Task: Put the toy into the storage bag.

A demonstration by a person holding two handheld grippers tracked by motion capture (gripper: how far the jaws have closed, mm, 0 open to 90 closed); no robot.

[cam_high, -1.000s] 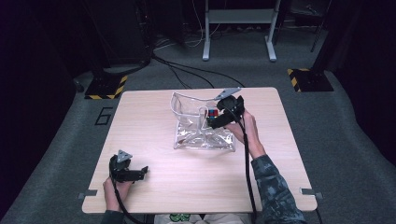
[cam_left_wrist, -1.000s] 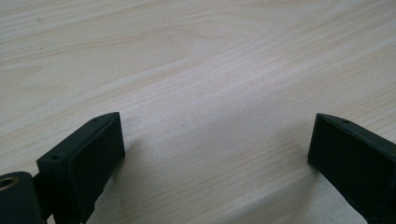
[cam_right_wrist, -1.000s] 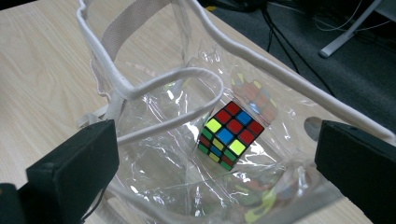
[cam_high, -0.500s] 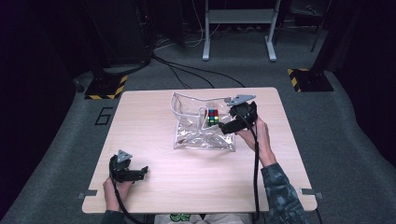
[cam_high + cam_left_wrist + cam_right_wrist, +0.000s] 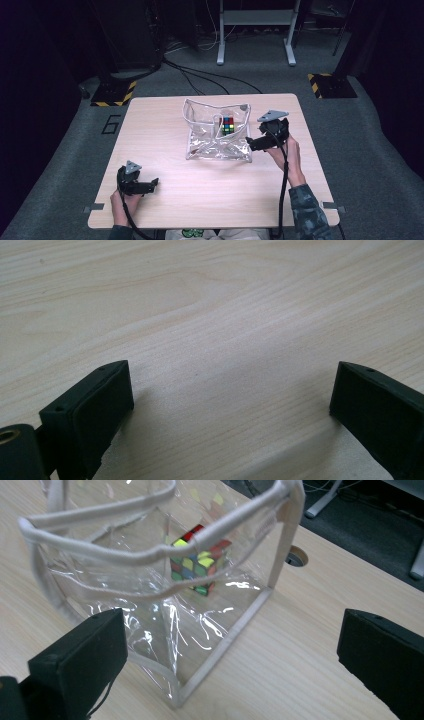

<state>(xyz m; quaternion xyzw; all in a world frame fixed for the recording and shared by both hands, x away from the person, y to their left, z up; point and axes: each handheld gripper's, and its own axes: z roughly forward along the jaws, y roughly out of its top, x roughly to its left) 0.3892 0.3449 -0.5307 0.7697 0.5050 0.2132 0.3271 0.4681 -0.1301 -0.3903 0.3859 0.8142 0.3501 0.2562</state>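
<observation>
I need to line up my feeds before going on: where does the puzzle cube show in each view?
High view: the puzzle cube sits inside the clear bag at table centre, left of the right gripper.
Right gripper view: the cube is upper centre, seen through the bag's wall.
Left gripper view: bare table between open jaws.
Shared landmark: the bag's white-trimmed rim.

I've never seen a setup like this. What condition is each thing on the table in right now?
Clear plastic bag: standing on the table, top open.
Puzzle cube: inside the bag, colours scrambled.
Left gripper: jaws open, holding nothing, low over bare wood.
Right gripper: jaws open, holding nothing, beside the bag.
</observation>
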